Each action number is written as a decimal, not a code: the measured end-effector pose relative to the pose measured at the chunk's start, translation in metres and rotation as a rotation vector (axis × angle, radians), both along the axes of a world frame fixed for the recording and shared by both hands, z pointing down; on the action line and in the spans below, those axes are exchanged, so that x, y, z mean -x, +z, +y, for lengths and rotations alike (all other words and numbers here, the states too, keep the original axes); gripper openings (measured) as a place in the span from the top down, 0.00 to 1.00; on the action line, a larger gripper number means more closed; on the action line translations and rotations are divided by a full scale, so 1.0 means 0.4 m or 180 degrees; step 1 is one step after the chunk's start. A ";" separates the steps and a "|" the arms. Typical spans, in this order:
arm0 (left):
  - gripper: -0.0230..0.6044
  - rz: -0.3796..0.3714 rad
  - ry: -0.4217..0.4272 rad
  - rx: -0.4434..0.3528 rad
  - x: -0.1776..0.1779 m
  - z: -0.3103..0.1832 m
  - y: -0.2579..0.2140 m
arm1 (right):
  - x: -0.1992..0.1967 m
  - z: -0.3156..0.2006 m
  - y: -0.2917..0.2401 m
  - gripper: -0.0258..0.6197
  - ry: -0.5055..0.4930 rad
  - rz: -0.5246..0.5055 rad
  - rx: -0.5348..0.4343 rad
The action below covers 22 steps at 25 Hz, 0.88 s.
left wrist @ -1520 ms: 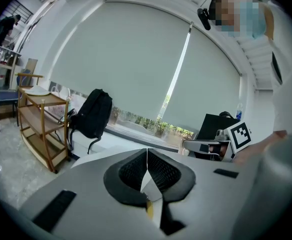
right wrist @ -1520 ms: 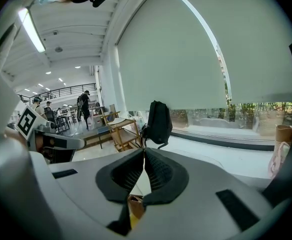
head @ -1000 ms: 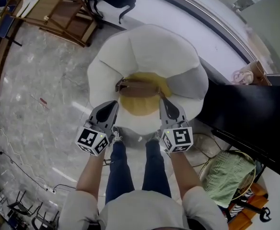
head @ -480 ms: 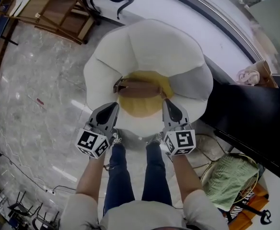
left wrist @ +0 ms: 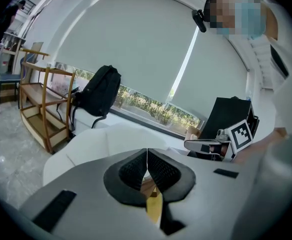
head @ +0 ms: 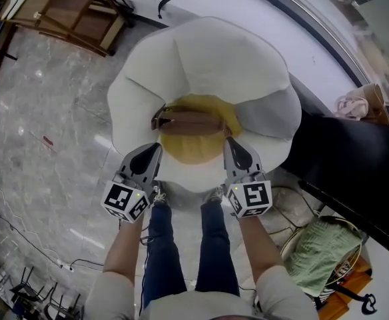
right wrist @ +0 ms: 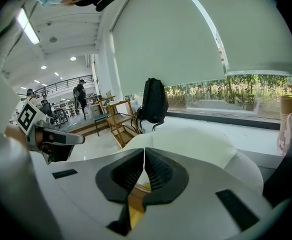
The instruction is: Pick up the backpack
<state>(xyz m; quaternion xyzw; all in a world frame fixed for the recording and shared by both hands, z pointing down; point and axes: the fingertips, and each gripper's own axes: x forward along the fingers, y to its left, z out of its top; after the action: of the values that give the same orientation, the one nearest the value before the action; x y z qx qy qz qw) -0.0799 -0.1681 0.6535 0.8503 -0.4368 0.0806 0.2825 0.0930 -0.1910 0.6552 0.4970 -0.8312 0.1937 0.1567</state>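
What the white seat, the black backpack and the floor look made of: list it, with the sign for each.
White seat: matte fabric, seemingly padded; puffy seamed lobes.
Black backpack: likely woven synthetic; dull, slumped, soft straps.
Floor: polished stone or tile; grey veining, glare spots.

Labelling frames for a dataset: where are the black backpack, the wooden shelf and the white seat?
black backpack [left wrist: 100, 90], left gripper view, middle of its body.
wooden shelf [left wrist: 41, 92], left gripper view, its middle board.
white seat [head: 201, 65], head view, bare back petal.

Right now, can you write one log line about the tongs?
left tongs: shut, empty | right tongs: shut, empty | both near white seat | black backpack: untouched
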 end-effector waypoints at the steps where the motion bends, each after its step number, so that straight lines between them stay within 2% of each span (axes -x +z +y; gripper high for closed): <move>1: 0.91 -0.0001 -0.0007 0.0007 0.001 0.001 0.013 | 0.000 -0.001 0.009 0.91 -0.0008 0.0006 -0.0002; 8: 0.91 0.0007 -0.0047 0.0058 0.003 -0.005 0.086 | -0.004 -0.012 0.072 0.91 -0.0058 0.0053 0.0015; 13: 0.91 -0.0060 0.0052 0.0023 -0.001 -0.016 0.134 | -0.001 -0.016 0.137 0.91 -0.0118 0.0091 0.0039; 22: 0.91 -0.0152 0.0007 0.0062 0.001 -0.026 0.224 | -0.013 -0.018 0.248 0.91 -0.0141 0.0218 0.0160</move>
<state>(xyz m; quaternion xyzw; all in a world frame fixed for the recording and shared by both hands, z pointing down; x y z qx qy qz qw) -0.0805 -0.1784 0.7433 0.8458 -0.4416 0.1055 0.2802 0.0981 -0.1982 0.7544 0.4807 -0.8311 0.1938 0.2016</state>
